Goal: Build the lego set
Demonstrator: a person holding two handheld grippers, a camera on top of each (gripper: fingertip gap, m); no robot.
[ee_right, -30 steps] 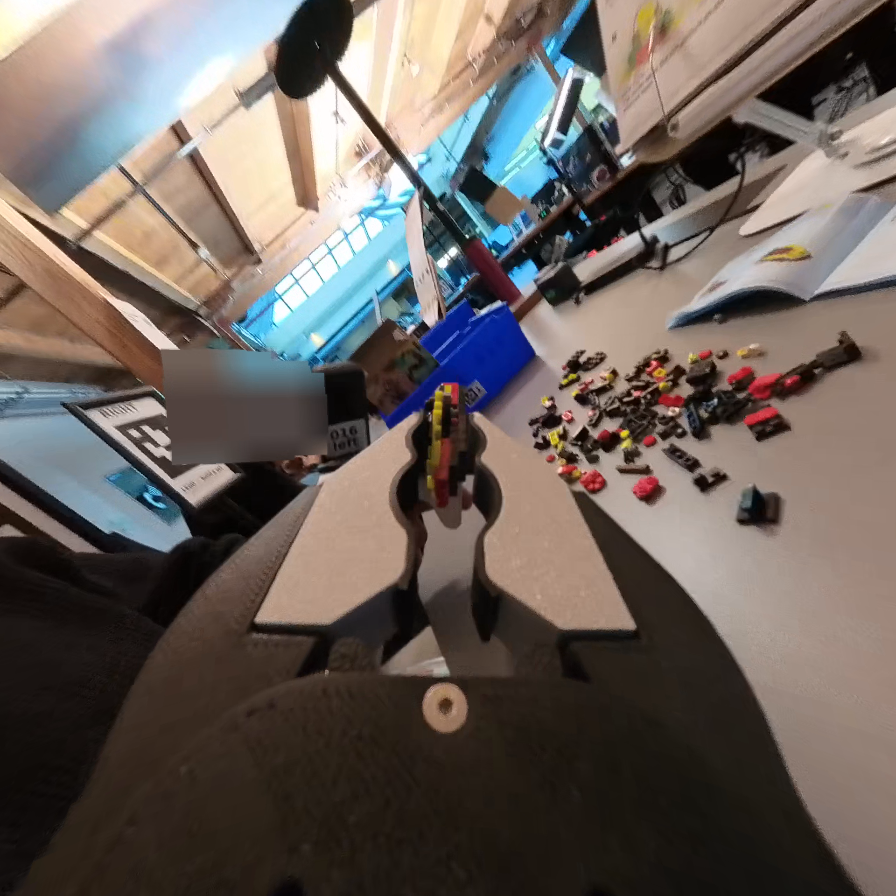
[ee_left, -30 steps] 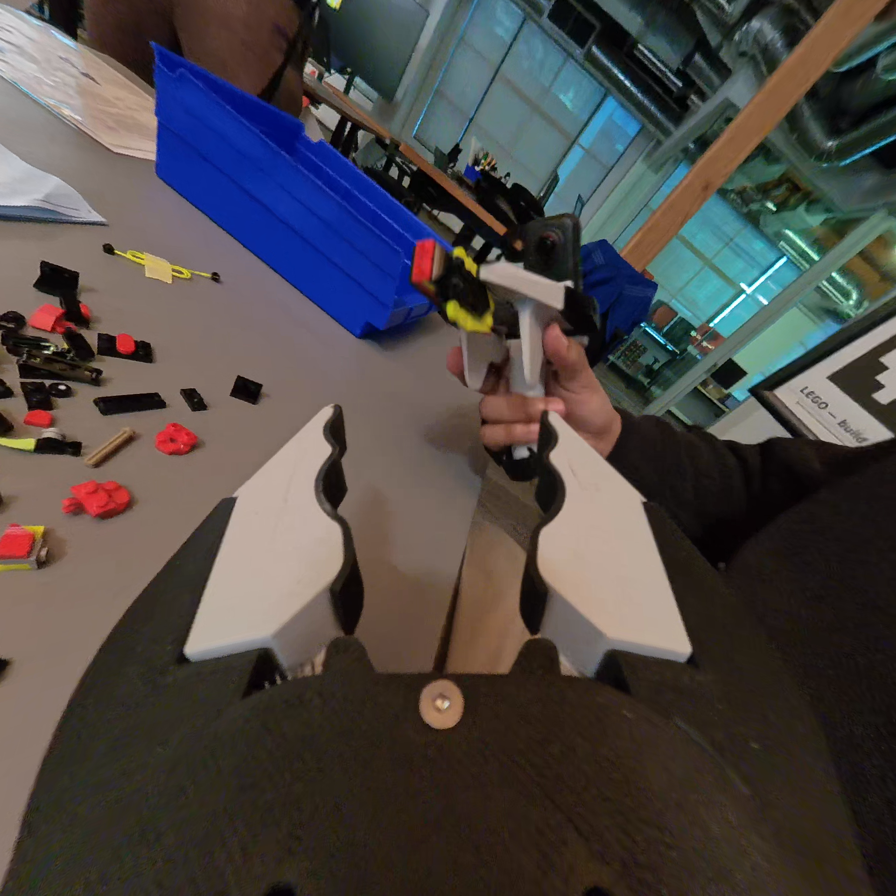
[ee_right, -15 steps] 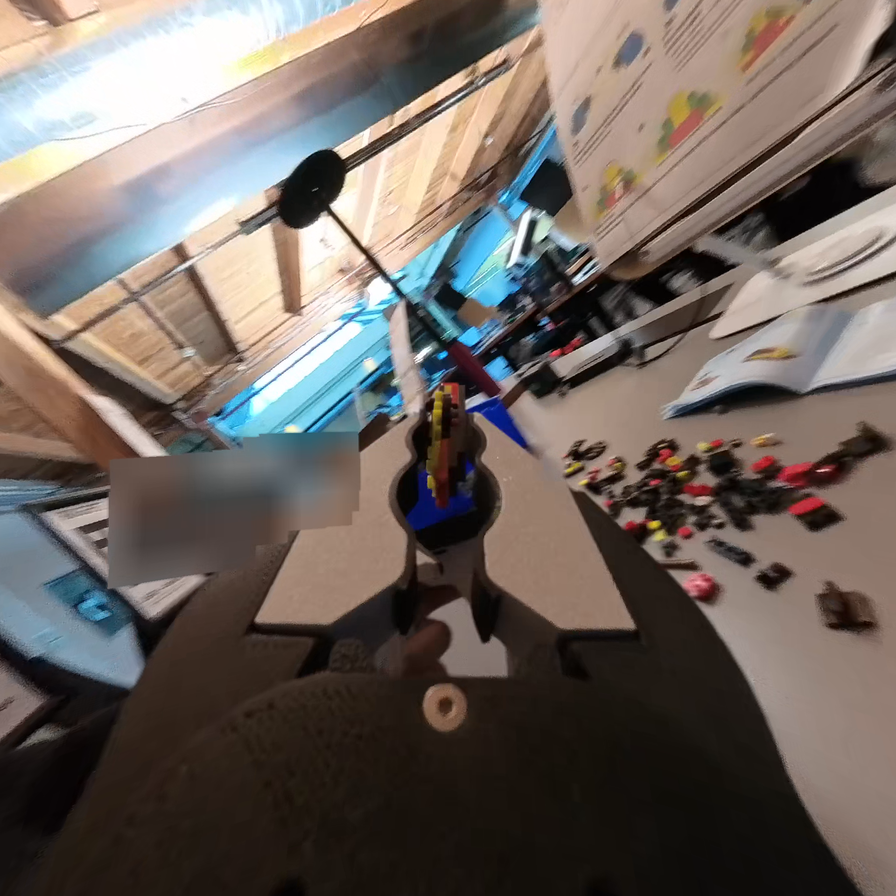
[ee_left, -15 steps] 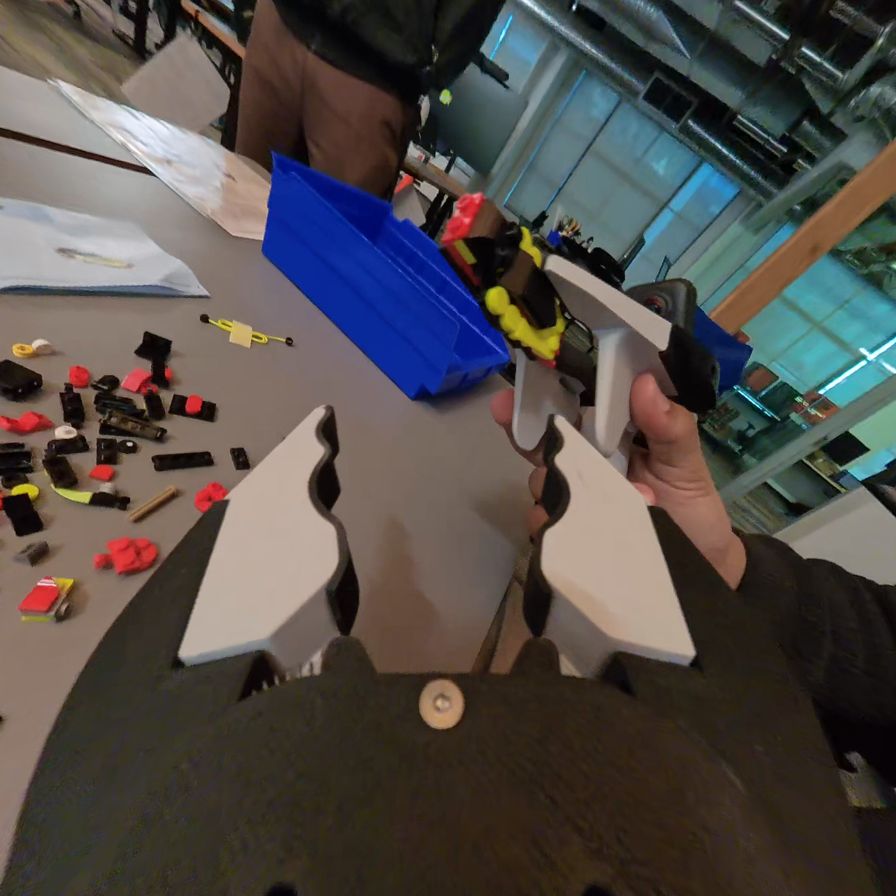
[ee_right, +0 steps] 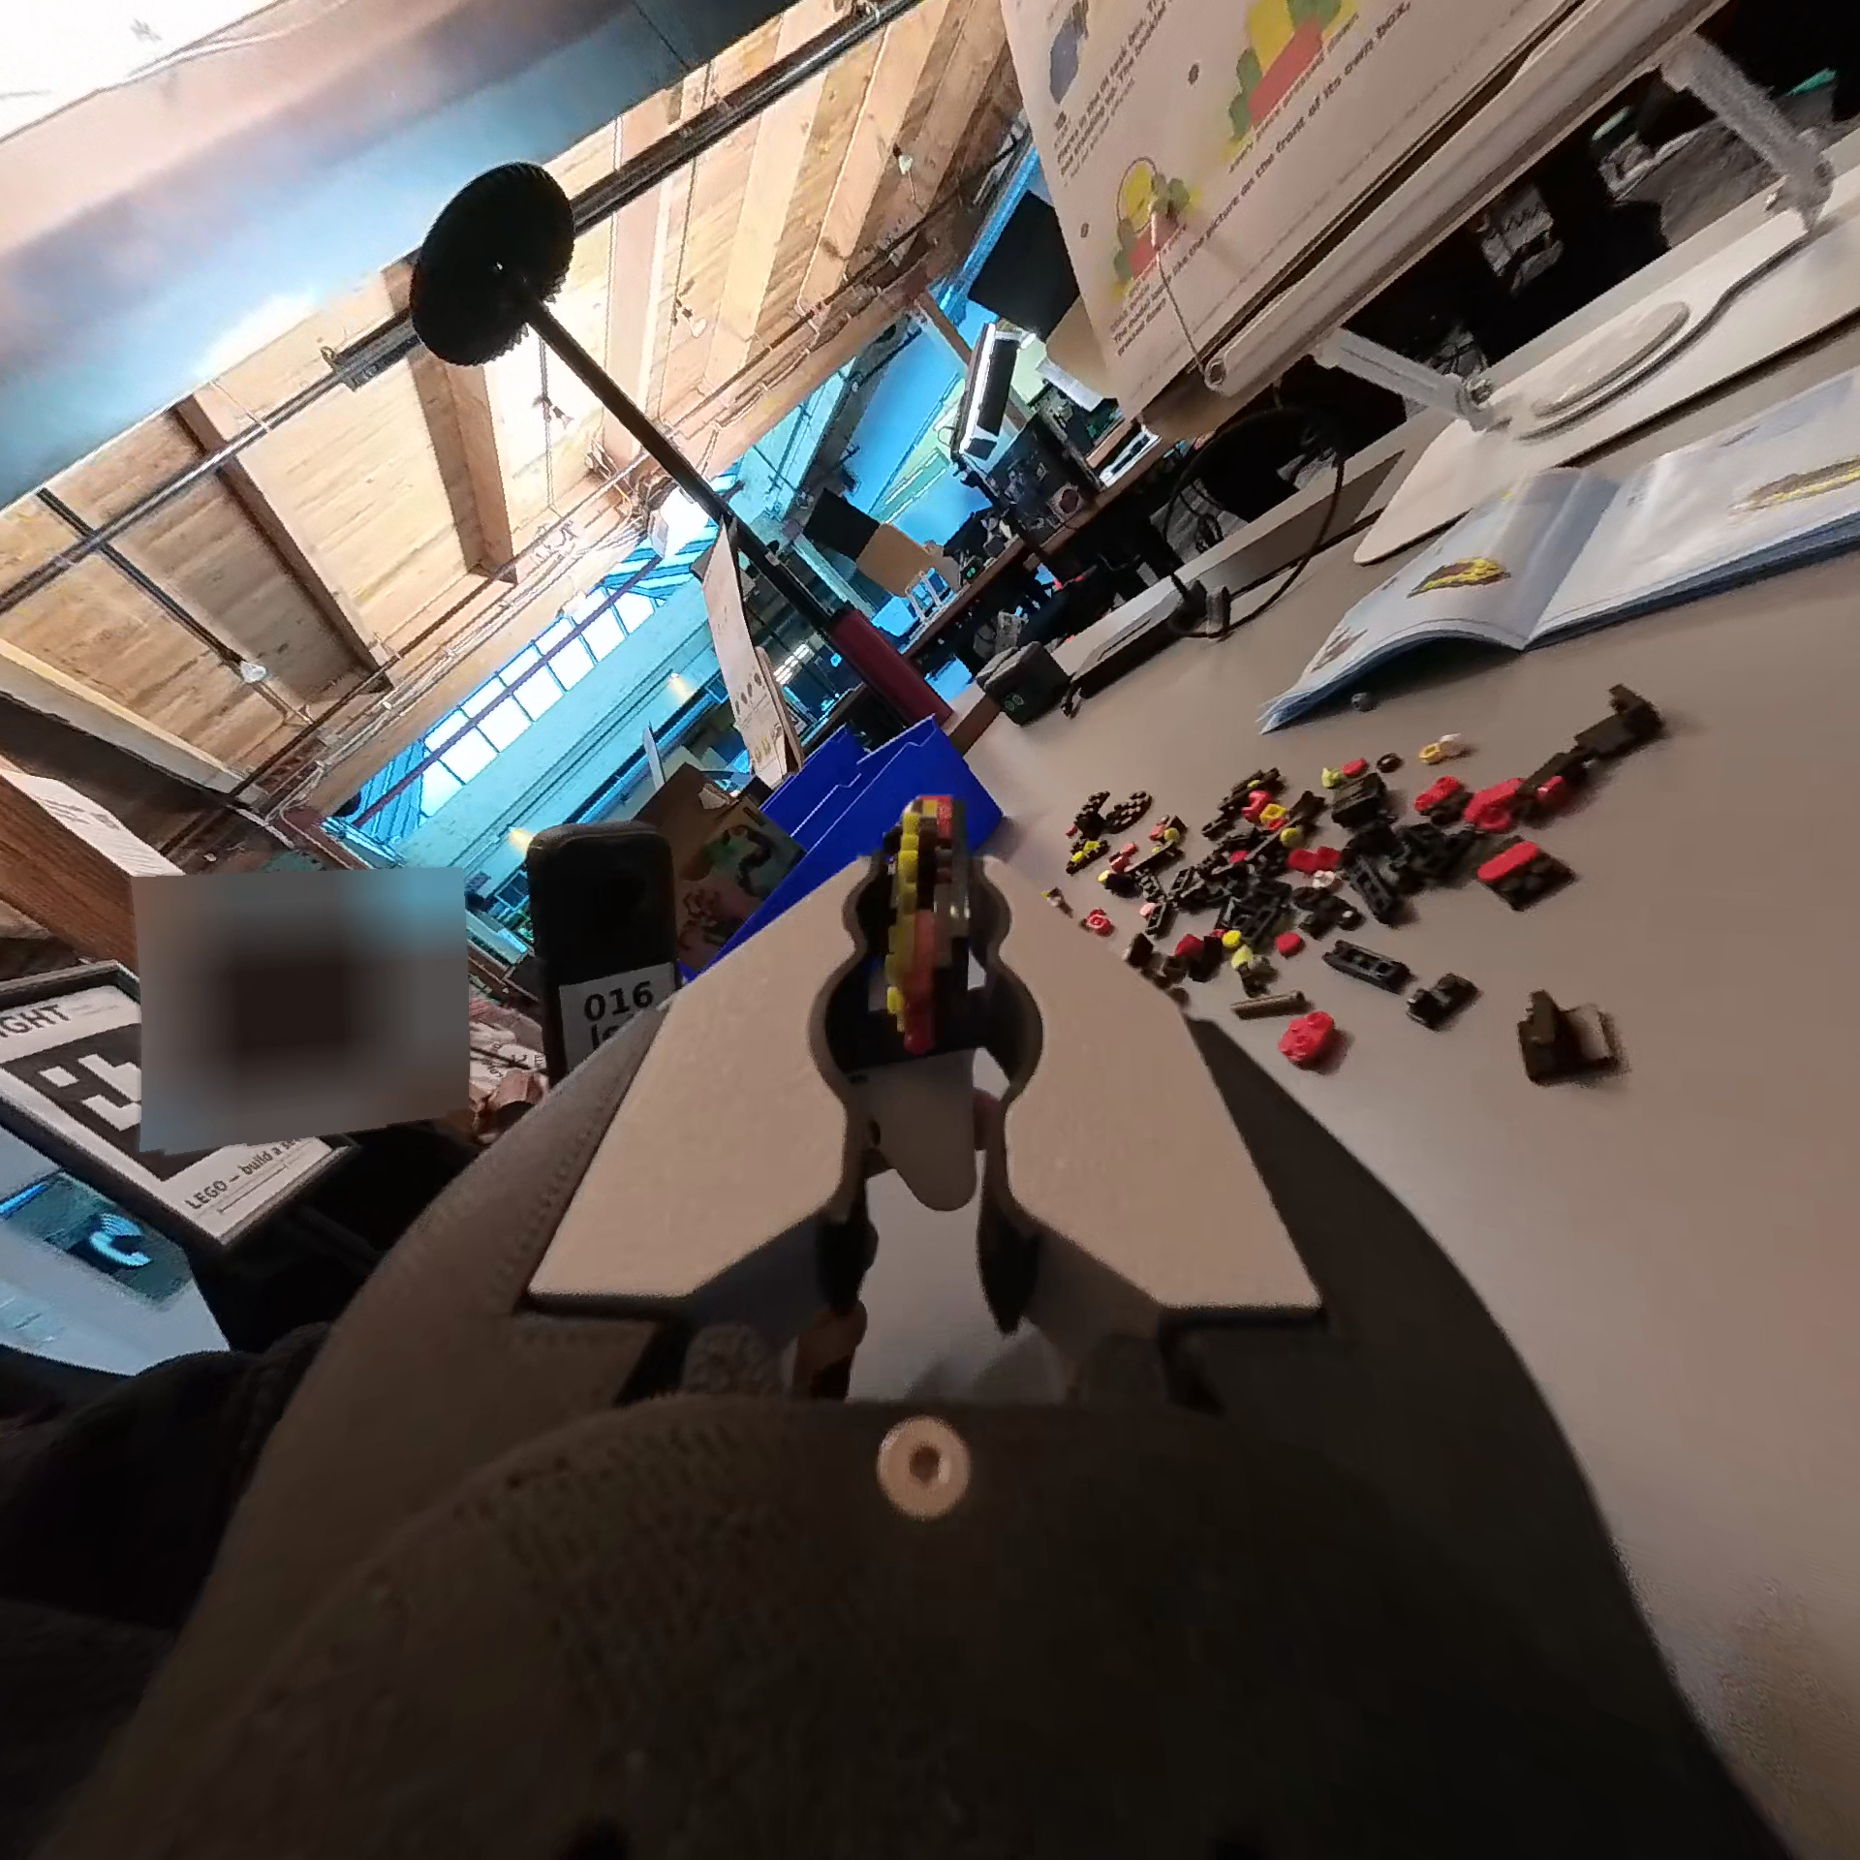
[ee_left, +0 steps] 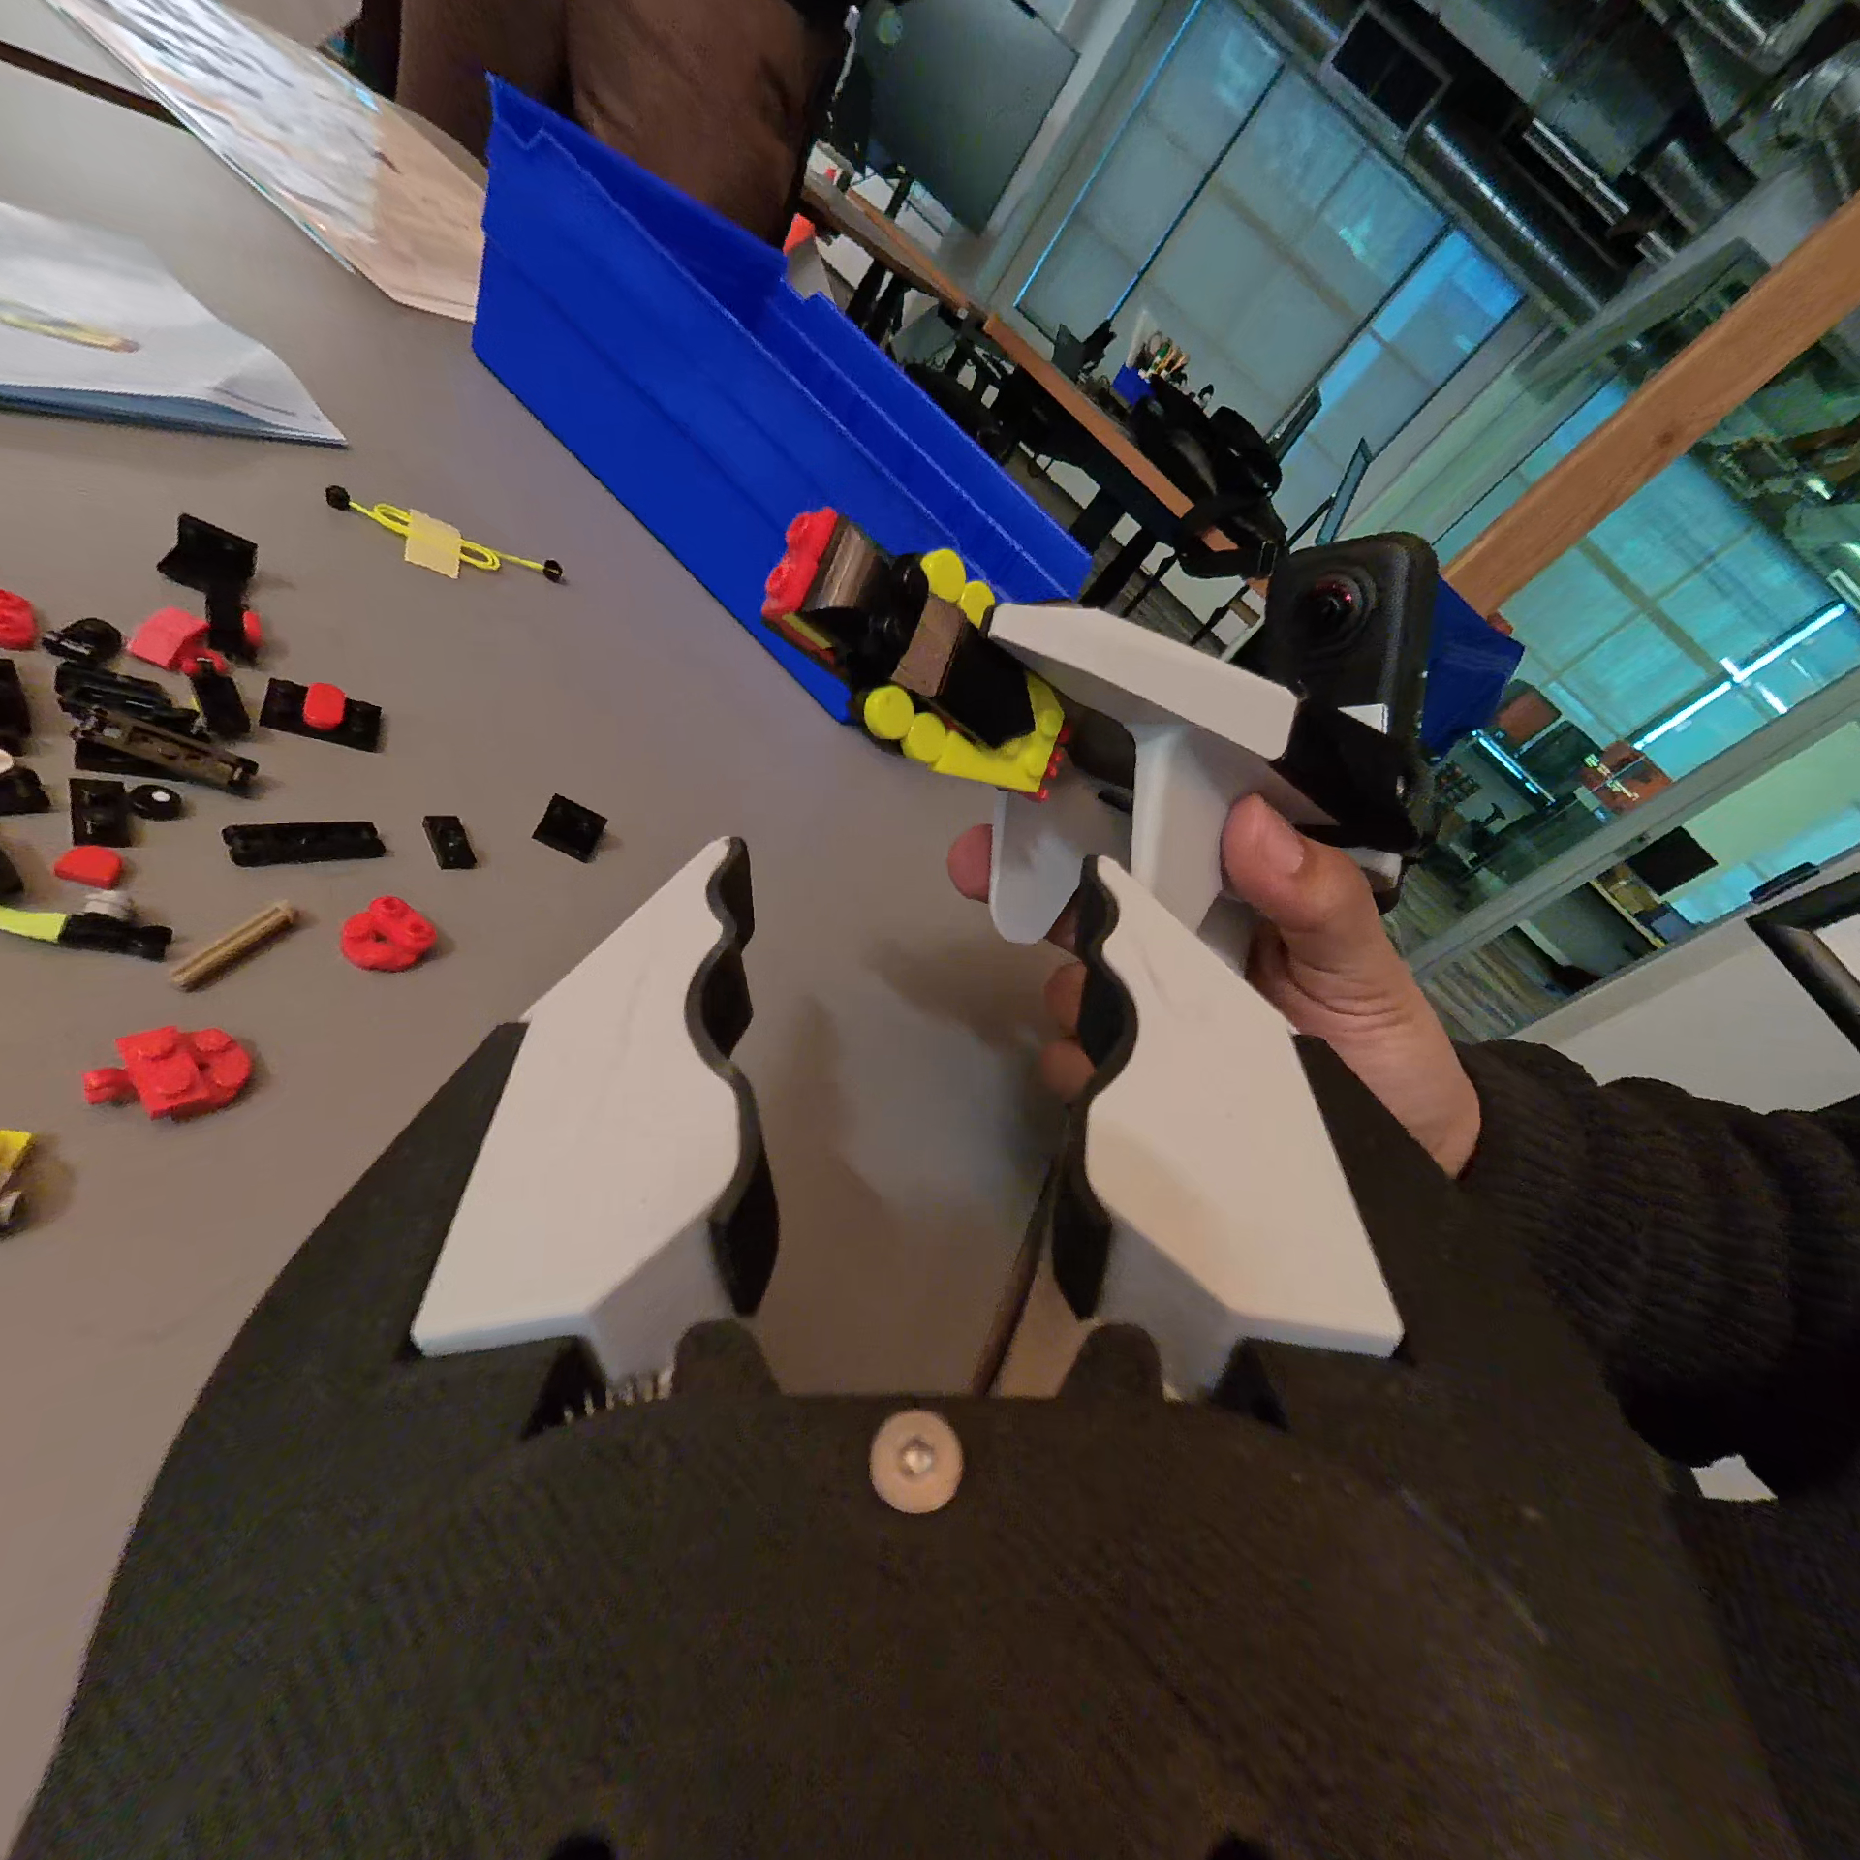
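Observation:
My right gripper [ee_right: 924, 886] is shut on a partly built lego model [ee_right: 924, 936] of black, yellow and red bricks and holds it in the air above the grey table [ee_right: 1510, 1258]. In the left wrist view the same model [ee_left: 911, 669] sticks out of the right gripper [ee_left: 1017, 694], held by a hand [ee_left: 1298, 966]. My left gripper [ee_left: 911, 876] is open and empty, just below and in front of the model. Loose lego pieces [ee_left: 181, 765] lie on the table to the left; they also show in the right wrist view [ee_right: 1308, 886].
A blue bin [ee_left: 705, 382] stands at the back of the table. An open instruction booklet [ee_right: 1570, 574] lies beyond the loose pieces. A person [ee_left: 644, 91] stands behind the bin. A poster board [ee_right: 1258, 151] stands at the far side. My right fingertips sit around 4 centimeters from my left ones.
The right gripper has swung the model lower and tilted it toward the table. The left gripper has stayed open and shifted slightly; its view has turned.

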